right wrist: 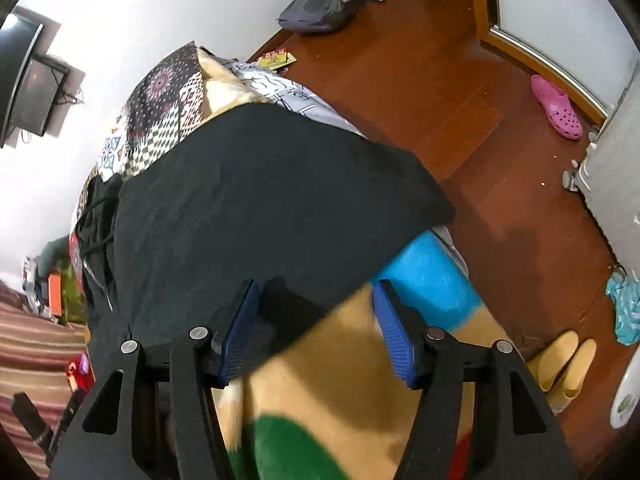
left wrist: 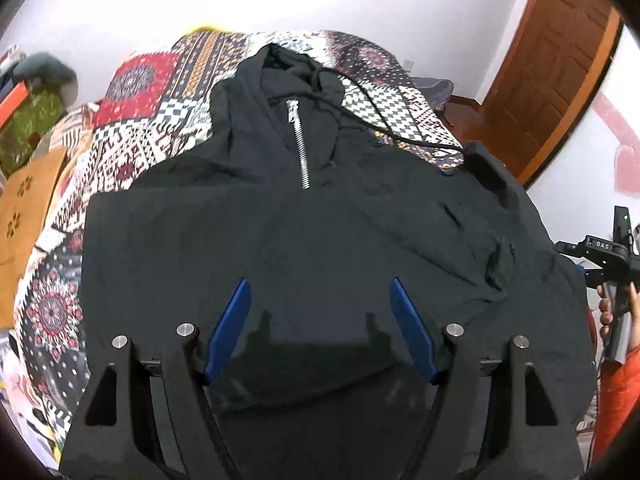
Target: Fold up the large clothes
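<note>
Left gripper (left wrist: 320, 300) spread wide above black hoodie (left wrist: 304, 240), empty; right gripper (right wrist: 314, 300) spread, straddling hoodie hem.

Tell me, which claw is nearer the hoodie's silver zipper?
Left. The left claw hangs open over the black hoodie's chest, the zipper straight ahead of it. The right claw is out at the hoodie's side edge, zipper far off.

The only lettering I can make out is "DAS" in pale capitals on the black handheld device (left wrist: 602, 246) at the right edge of the left wrist view. The packet on the floor (right wrist: 277, 58) carries print too blurred to read.
</note>
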